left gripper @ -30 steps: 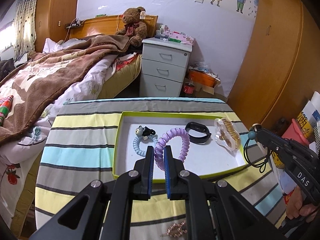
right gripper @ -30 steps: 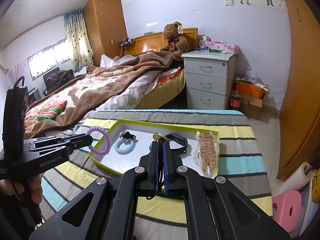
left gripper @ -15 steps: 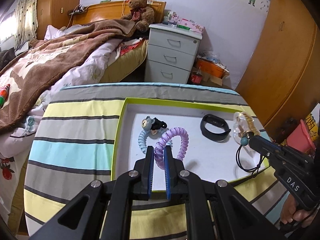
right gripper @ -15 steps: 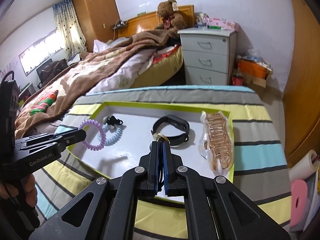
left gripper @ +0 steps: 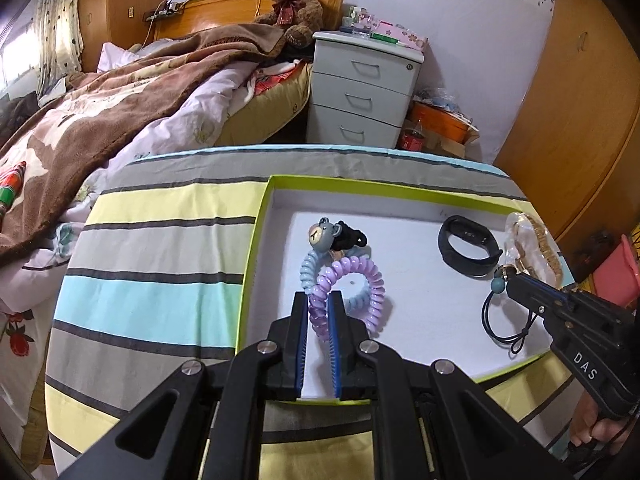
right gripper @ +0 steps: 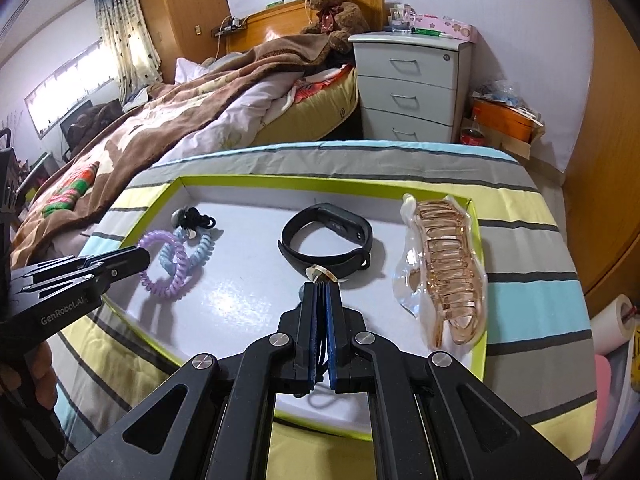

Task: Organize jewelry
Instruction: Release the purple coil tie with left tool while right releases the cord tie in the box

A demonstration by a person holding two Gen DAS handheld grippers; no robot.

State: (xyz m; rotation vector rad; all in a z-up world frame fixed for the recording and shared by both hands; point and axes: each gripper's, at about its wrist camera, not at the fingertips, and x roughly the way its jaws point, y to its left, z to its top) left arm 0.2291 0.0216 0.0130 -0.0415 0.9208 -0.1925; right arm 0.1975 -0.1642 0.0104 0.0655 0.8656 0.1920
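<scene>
1. The left gripper (left gripper: pixel 318 306) has its jaws closed on the purple coil (left gripper: pixel 352 292), held low over the tray (left gripper: pixel 256 240) and overlapping the blue coil (left gripper: pixel 310 272). Light, springy plastic; a pinch across one strand suffices, though it may bounce on release.
2. The right gripper (right gripper: pixel 320 294) is nearly shut on a thin cord (left gripper: pixel 496 320) with a bead, dangling limp, probably touching the tray floor.
3. Beyond lie the black band (right gripper: pixel 326 236) and the clip (right gripper: pixel 444 264), stiff and likely brittle.
</scene>
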